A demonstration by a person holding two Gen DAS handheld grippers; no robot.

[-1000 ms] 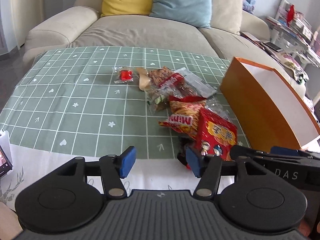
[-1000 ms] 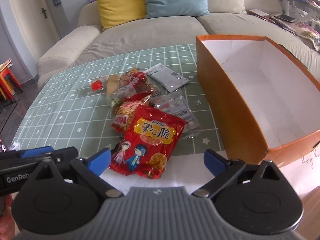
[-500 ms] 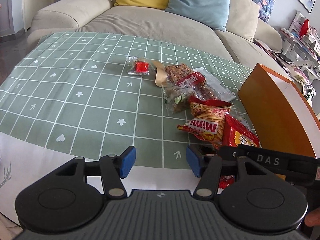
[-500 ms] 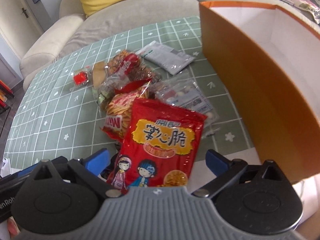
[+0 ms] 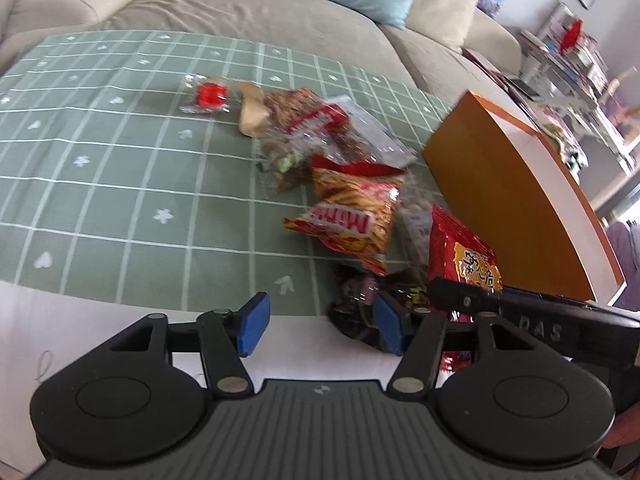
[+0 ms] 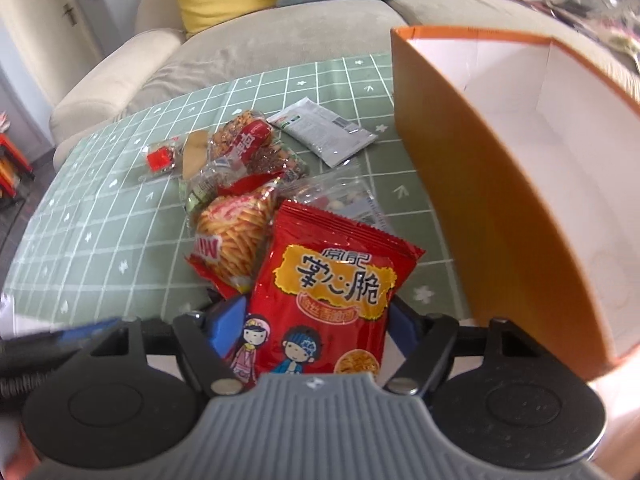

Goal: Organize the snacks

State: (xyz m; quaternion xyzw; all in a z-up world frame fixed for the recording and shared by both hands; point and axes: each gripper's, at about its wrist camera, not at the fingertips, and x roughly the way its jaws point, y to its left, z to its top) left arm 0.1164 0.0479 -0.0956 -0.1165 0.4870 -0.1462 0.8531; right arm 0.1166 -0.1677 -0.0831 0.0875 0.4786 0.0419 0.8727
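My right gripper point(image 6: 316, 330) is shut on a red snack bag with cartoon children point(image 6: 324, 300) and holds it tilted up over the snack pile; the bag also shows in the left wrist view point(image 5: 466, 256). A Mimi chips bag point(image 6: 232, 240), a nut mix bag point(image 6: 248, 152), a grey sachet point(image 6: 324, 132) and a small red candy point(image 6: 160, 158) lie on the green checked cloth point(image 6: 100, 216). The orange box point(image 6: 480, 184) with a white inside stands open at the right. My left gripper point(image 5: 316, 326) is open and empty near the table's front edge, beside a dark packet point(image 5: 356, 300).
A beige sofa point(image 5: 240, 8) with yellow and blue cushions runs along the far side of the table. Shelves with clutter point(image 5: 580, 80) stand at the far right. The white table edge point(image 5: 100, 320) lies below the left gripper.
My right gripper has closed on the red snack bag and lifted its near end off the pile. My left gripper has shifted slightly forward, staying open.
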